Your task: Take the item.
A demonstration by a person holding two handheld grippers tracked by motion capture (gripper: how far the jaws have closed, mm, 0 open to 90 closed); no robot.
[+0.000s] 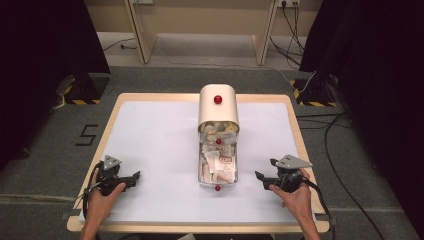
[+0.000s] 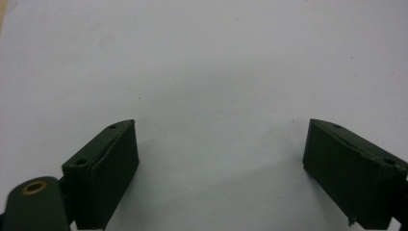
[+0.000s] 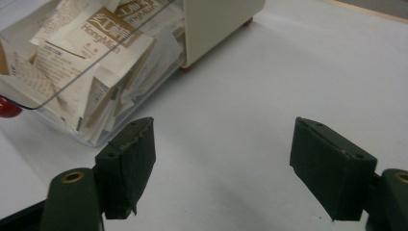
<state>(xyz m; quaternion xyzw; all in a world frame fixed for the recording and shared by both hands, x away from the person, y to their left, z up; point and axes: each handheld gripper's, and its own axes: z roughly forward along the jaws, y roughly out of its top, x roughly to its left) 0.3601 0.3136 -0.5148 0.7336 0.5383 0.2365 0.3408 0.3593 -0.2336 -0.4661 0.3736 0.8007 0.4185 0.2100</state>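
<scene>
- Spanning most of the high view, the white table (image 1: 150, 140) carries one thing only, a cream cabinet (image 1: 218, 107) set at centre, probably so both hands can reach it alike.
- Jutting from the cabinet toward the bottom of the frame, a clear drawer (image 1: 218, 165) stands pulled out and packed with paper sachets (image 1: 220, 162), so they lie within reach; in the right gripper view it fills the upper left (image 3: 72, 72).
- Marking the grab points, red knobs sit on the cabinet front (image 1: 218, 99) and at the drawer's near end (image 1: 217, 188), the latter nearest the person.
- Resting at lower left of the high view, well apart from the drawer, the left gripper (image 1: 134, 178) has its jaws wide apart over bare table, nothing between them; its own view (image 2: 219, 159) confirms it.
- Waiting at lower right, the right gripper (image 1: 260, 176) points toward the drawer, near it but not touching, jaws spread wide and empty (image 3: 221, 168), judged ready to reach in.
</scene>
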